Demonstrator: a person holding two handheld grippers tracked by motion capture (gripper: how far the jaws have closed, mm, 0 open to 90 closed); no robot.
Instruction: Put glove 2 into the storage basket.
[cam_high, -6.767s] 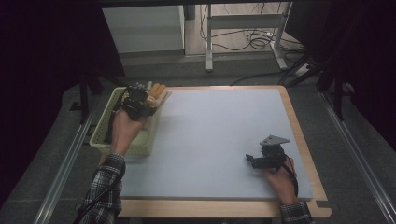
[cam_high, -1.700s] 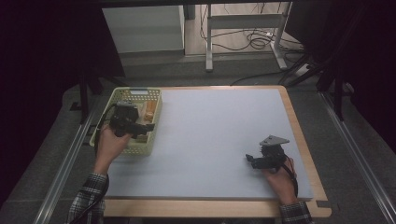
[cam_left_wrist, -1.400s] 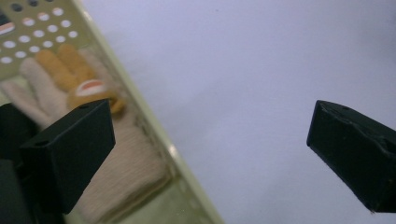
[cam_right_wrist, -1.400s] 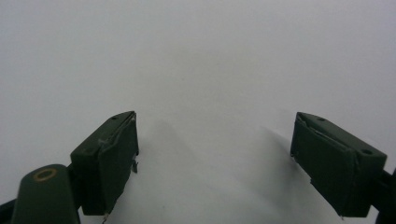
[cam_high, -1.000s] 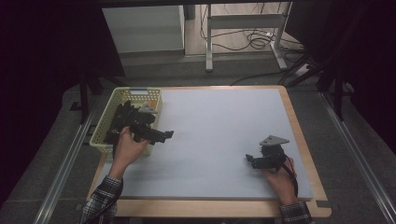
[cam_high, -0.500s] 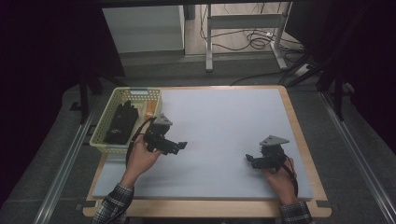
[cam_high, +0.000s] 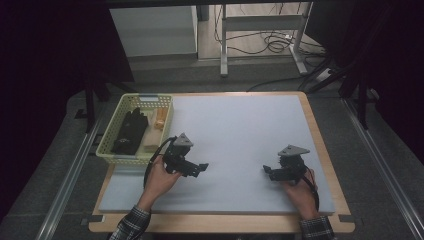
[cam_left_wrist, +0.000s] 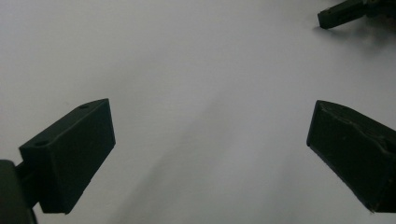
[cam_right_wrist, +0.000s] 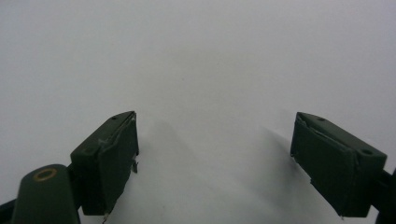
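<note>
My left gripper (cam_high: 200, 167) rests low over the pale mat (cam_high: 240, 130), just right of the yellow-green basket (cam_high: 120, 157). Its jaws stand wide apart in the left gripper view (cam_left_wrist: 210, 149), with bare mat between them. My right gripper (cam_high: 267, 172) sits at the mat's front right, pointing left toward the other one. It is open too, and the right gripper view (cam_right_wrist: 215, 149) has nothing between its jaws. The basket holds a black object (cam_high: 131, 131), a pale wooden block (cam_high: 151, 140) and an orange piece (cam_high: 160, 119).
The mat lies on a wooden-edged table (cam_high: 320, 150). The basket stands at the mat's left edge. A jaw tip of the right gripper (cam_left_wrist: 341, 11) shows at the top right of the left gripper view. A metal frame and cables (cam_high: 270, 45) lie beyond the table.
My left gripper has come out of the basket and moved right and toward the person onto the mat, empty. The right gripper has stayed where it was.
</note>
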